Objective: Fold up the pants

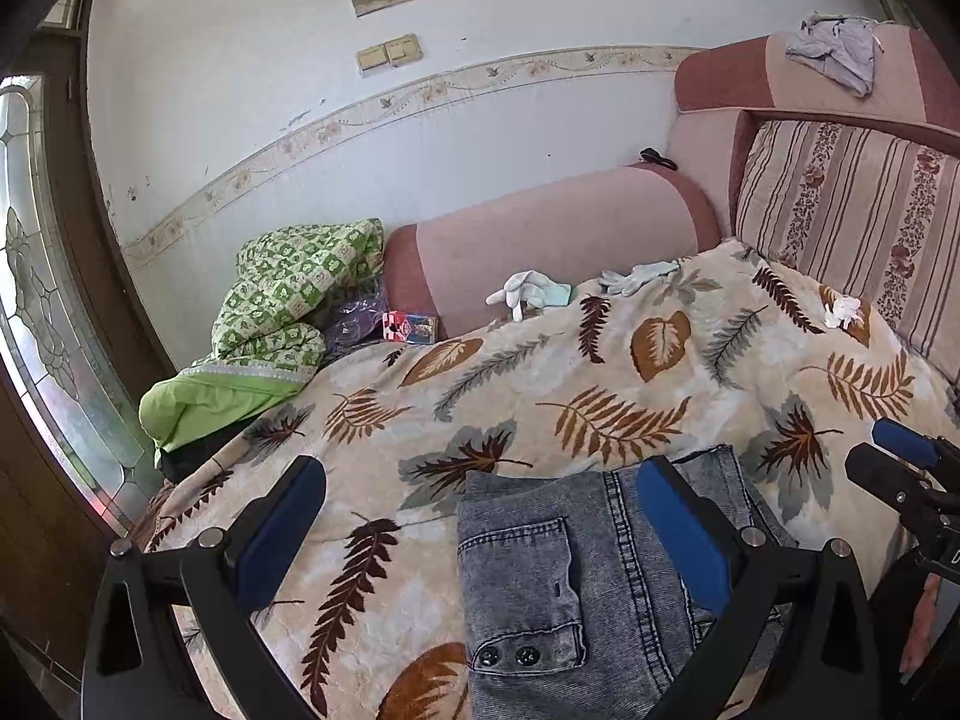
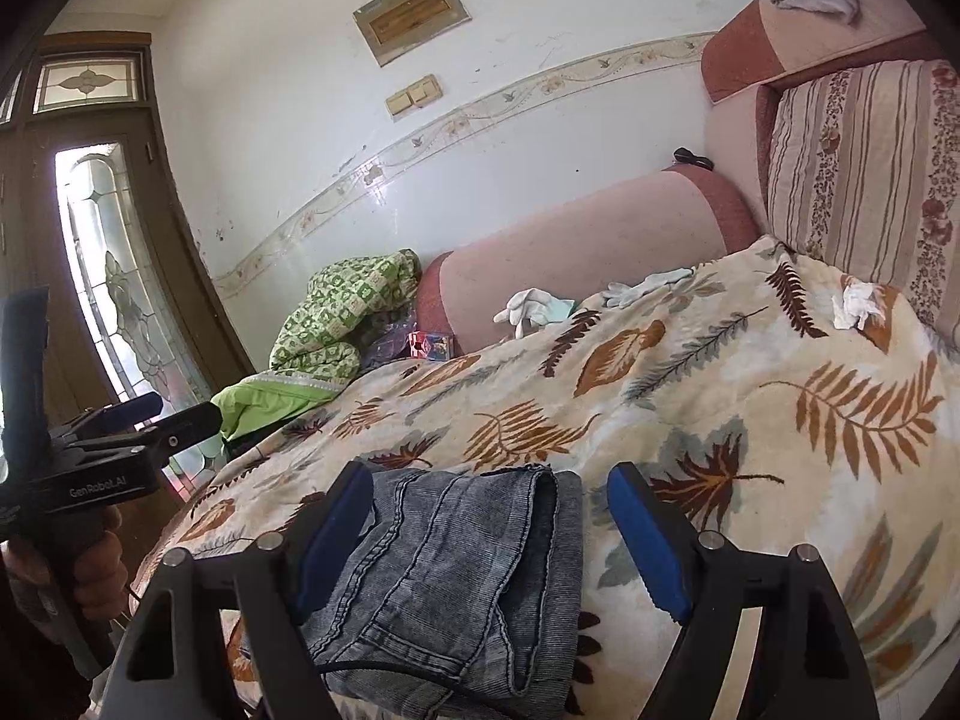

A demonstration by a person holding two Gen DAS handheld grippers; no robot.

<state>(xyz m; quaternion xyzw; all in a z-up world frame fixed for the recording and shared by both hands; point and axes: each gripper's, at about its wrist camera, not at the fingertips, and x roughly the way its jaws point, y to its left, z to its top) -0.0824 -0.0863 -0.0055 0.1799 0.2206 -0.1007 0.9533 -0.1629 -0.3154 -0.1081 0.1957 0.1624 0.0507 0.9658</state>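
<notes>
Pants [image 1: 576, 576] of grey washed denim, lying in a compact stack of layers on the leaf-print blanket [image 1: 540, 372] that covers the sofa, at the near edge and directly below both tools. In the left wrist view the pocket flap with 2 dark buttons faces up and the seams run away from the camera, so the long axis of the bundle lies roughly along the line of the fingers. The left gripper [image 1: 480, 534] hovers above this end with its jaws wide apart and nothing between them; its right blue pad overlaps the denim in the view, its left pad sits over bare blanket, and contact cannot be confirmed. In the right wrist view the right gripper [image 2: 492, 534] is likewise spread apart and empty, with the rounded folded edge of the pants [image 2: 456, 564] lying between and beneath its 2 fingers. Both tools point forward and downward toward the sofa back, side by side, each visible at the margin of the other's view. By these views the right gripper is centred over the cloth and is judged the nearer; the bundle appears largely folded, so any further fold would turn on lifting that near edge across the seam direction.
</notes>
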